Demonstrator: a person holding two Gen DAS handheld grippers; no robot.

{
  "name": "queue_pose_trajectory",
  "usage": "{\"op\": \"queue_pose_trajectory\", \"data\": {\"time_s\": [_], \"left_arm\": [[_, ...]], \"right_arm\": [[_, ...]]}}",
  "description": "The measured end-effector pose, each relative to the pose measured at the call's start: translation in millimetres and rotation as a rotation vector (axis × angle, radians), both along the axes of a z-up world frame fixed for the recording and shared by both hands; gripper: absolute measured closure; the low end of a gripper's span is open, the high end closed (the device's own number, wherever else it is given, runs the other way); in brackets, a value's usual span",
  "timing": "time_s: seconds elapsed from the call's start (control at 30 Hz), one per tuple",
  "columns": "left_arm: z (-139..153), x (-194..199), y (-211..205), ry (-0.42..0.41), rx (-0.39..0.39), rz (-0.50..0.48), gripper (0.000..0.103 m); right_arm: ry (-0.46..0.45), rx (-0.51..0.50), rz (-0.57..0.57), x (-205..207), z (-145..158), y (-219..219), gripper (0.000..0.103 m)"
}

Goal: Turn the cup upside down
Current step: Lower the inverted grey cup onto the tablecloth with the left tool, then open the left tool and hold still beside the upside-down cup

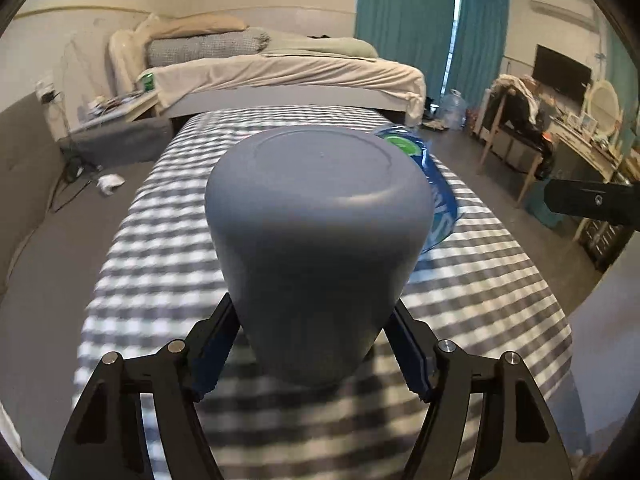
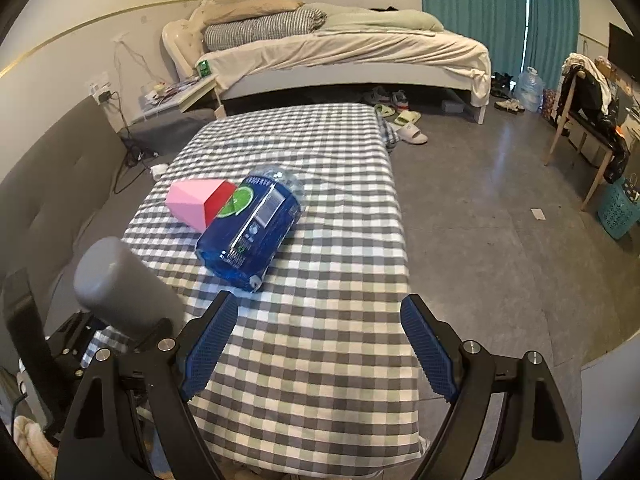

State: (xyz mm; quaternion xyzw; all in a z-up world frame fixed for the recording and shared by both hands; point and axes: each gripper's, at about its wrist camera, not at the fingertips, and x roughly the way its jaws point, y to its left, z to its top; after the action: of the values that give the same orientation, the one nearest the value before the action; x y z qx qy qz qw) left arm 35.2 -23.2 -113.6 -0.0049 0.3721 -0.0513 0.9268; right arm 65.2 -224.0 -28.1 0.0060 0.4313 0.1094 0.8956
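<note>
A grey cup fills the left wrist view, its flat base pointing away from me, held above the checked tablecloth. My left gripper is shut on the cup, its blue pads pressing the cup's sides near the rim end. In the right wrist view the same cup shows at the lower left, tilted, base up and to the left. My right gripper is open and empty above the near part of the table.
A blue wipes pack and a pink and red box lie mid-table. A bed stands behind, a grey sofa on the left, and a chair with clothes on the right.
</note>
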Motion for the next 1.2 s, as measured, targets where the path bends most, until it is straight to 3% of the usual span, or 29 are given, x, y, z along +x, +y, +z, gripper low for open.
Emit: {"op": "queue_pose_trajectory", "data": {"time_s": [0.1,0.17,0.27,0.43,0.73,0.87,1.2], "left_arm": [[-1.6,0.7,-8.6,-0.005,0.019,-0.003,0.026],[-1.9,-1.9,-9.6,0.003,0.008,-0.023,0.010],[4.2,-13.9,-5.4,-0.031,0.022,-0.016,0.004],[11.6,-39.6,14.8,-0.053,0.001,0.034,0.003],[39.7,-81.1,46.7,-0.225,-0.001,0.139,0.000],[44.0,-82.2,55.5,-0.232,-0.020,0.169,0.000],[39.5,-79.8,54.2,-0.201,-0.023,0.156,0.000]], "right_arm": [[-0.016,-0.019,0.013,-3.0,-2.2,1.5,0.019],[-0.028,-0.034,0.040,-6.6,-4.9,5.1,0.019],[-0.079,-0.060,0.081,-18.4,-9.1,11.1,0.019],[-0.127,-0.040,0.113,-41.8,-23.0,15.7,0.018],[-0.245,-0.024,0.085,-73.6,-22.4,20.2,0.008],[-0.274,-0.009,0.094,-77.7,-16.0,27.1,0.000],[-0.277,-0.014,0.077,-79.1,-19.4,24.1,0.000]]}}
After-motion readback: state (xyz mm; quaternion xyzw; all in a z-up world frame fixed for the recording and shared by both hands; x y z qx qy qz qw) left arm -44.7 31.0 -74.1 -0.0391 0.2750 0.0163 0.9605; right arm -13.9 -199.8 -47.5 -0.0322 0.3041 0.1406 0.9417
